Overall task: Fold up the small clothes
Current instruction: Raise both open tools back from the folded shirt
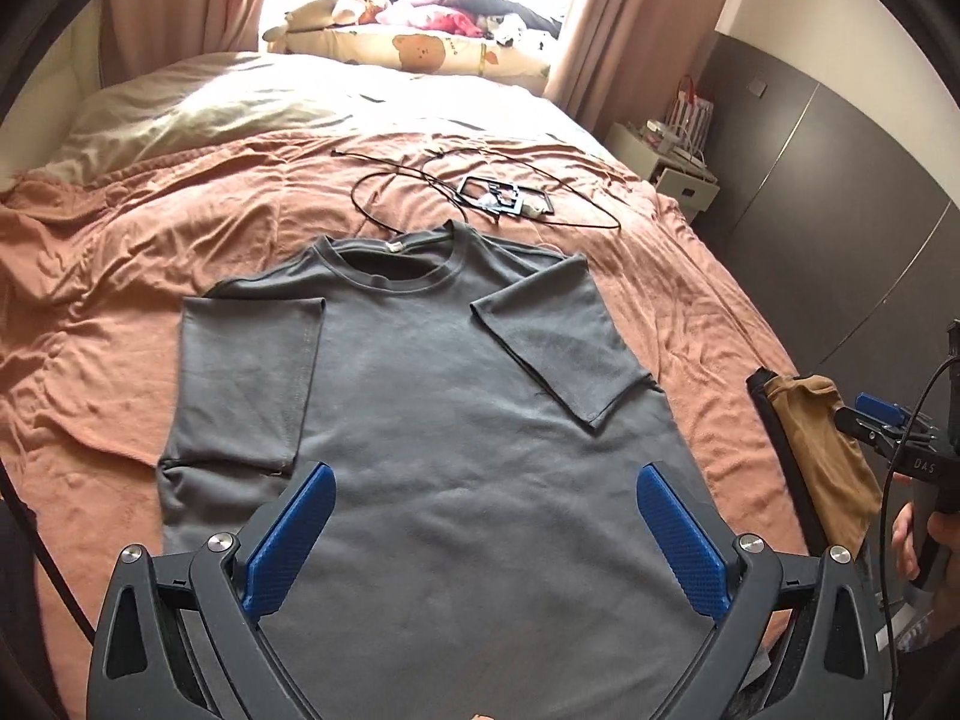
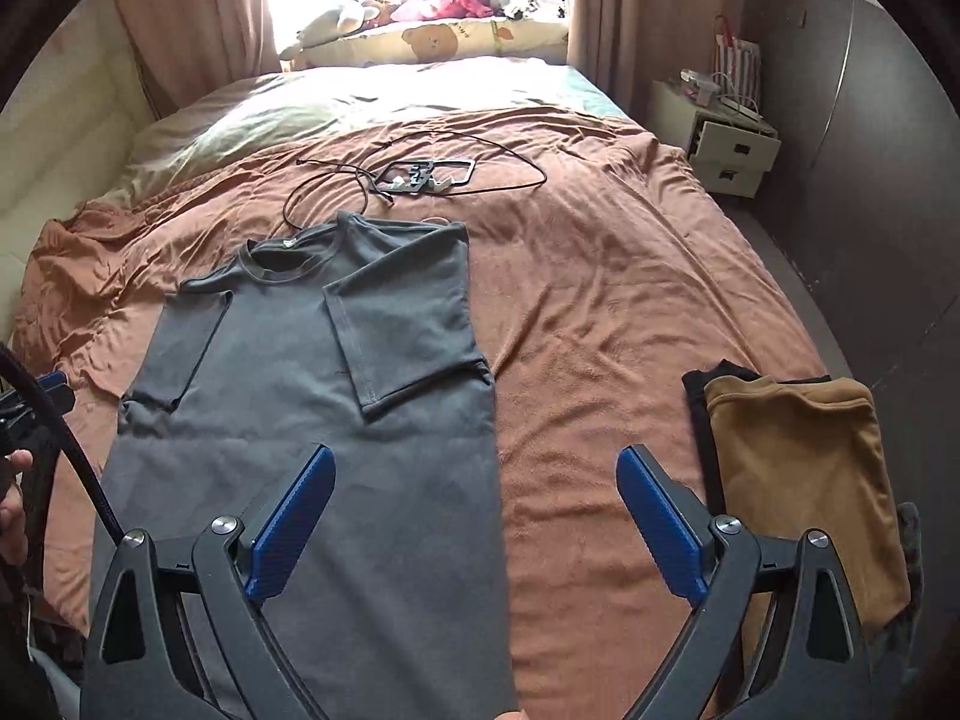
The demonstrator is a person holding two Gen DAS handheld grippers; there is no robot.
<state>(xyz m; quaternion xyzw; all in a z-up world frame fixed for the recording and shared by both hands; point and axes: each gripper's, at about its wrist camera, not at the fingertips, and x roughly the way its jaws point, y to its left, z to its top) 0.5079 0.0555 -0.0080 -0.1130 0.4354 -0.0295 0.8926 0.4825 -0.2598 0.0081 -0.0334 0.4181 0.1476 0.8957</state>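
A grey T-shirt [image 1: 432, 414] lies flat on the rust-coloured bedspread [image 1: 120, 312], collar away from me, both sleeves folded inward onto its chest. My left gripper [image 1: 486, 474] hovers open over the shirt's lower middle, nothing between its blue pads. In the right wrist view the same grey T-shirt [image 2: 312, 420] lies left of centre. My right gripper [image 2: 474, 456] is open above the shirt's right edge and the bare bedspread [image 2: 600, 360], holding nothing. The right gripper [image 1: 888, 426] also shows at the left view's right edge, held by a hand [image 1: 912, 540].
A folded tan garment [image 2: 804, 480] on a black one lies at the bed's right edge. Black cables and a dark frame [image 2: 426, 174] lie beyond the shirt's collar. Pillows and soft toys [image 2: 420, 6] line the window. A white drawer unit [image 2: 726, 144] stands right of the bed.
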